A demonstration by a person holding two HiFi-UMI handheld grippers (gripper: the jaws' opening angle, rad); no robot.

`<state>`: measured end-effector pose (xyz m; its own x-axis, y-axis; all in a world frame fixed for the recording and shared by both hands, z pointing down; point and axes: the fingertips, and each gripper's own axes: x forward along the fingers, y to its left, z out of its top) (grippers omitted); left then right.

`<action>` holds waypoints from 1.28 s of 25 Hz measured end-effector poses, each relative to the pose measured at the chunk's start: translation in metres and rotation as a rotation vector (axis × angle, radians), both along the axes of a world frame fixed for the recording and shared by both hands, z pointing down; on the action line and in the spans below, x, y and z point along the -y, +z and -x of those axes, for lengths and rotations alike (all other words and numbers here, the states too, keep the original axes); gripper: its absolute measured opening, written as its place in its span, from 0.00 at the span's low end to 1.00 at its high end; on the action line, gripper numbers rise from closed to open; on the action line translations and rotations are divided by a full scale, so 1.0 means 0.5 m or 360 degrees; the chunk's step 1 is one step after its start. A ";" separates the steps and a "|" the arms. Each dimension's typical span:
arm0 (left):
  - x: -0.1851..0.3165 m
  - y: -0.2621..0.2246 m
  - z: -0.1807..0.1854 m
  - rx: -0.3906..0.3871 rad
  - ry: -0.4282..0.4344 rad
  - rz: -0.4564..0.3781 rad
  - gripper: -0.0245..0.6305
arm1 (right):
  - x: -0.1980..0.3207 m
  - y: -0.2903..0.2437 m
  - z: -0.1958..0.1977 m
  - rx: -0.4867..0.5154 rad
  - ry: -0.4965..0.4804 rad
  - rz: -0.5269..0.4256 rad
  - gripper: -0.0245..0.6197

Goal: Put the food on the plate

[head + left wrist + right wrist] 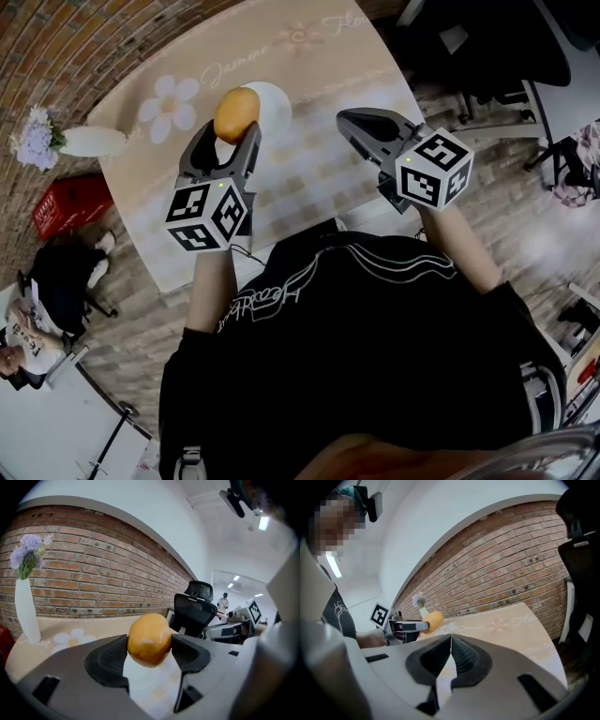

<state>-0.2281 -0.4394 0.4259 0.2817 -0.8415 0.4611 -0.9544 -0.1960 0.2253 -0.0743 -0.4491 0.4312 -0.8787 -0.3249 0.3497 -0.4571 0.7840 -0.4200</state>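
Orange-yellow and smooth, the round piece of food is pinched at its middle between the fingers of the left gripper, which close only as far as its sides allow. Gripping across the widest part likely keeps it from rolling out. In the head view it hangs over the near edge of the white plate on the table, seemingly above the plate rather than resting on it, so lowering and letting go should finish the job. The right gripper has its fingers pressed together on nothing and hovers off to the right, out of the way. A white vase of flowers stands well apart at the table's left edge.
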 end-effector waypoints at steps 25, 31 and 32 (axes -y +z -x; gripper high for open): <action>0.059 0.242 0.014 0.0272 0.0117 0.0228 0.48 | 0.026 0.126 -0.022 -0.0098 0.0083 0.0177 0.03; 0.061 0.258 0.012 0.0279 0.0126 0.0254 0.48 | 0.027 0.136 -0.028 -0.0106 0.0092 0.0190 0.03; 0.061 0.259 0.012 0.0280 0.0124 0.0255 0.48 | 0.026 0.137 -0.028 -0.0105 0.0092 0.0193 0.03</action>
<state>-0.2338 -0.4701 0.5551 0.2464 -0.7324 0.6347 -0.9651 -0.2456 0.0911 -0.0602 -0.4621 0.4998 -0.8335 -0.3261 0.4460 -0.5297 0.7010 -0.4774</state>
